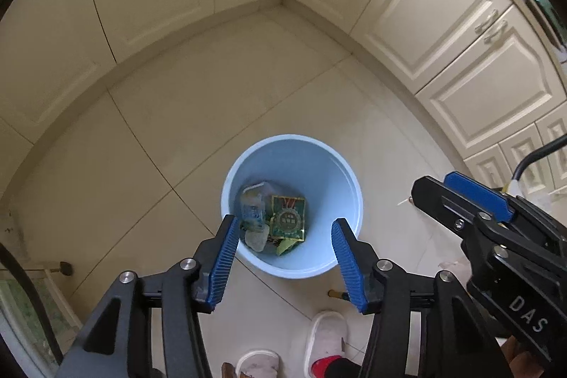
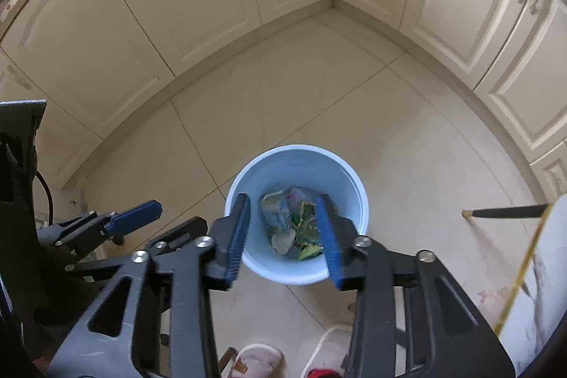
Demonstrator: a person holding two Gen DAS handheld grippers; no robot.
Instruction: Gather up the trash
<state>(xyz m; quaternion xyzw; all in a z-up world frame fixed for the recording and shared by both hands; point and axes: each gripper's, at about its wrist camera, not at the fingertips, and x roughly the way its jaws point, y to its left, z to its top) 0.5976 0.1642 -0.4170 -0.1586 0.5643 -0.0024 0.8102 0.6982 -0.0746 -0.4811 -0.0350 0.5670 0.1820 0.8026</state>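
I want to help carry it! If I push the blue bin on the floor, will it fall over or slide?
The blue bin looks like thin plastic with only a few wrappers in the bottom, so it is probably light. On the smooth floor tiles it would likely slide. It is wider at the rim than at the bottom, so a high push might tip it.

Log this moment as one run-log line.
left gripper: open, empty | right gripper: open, empty | blue bin: on floor, wrappers inside
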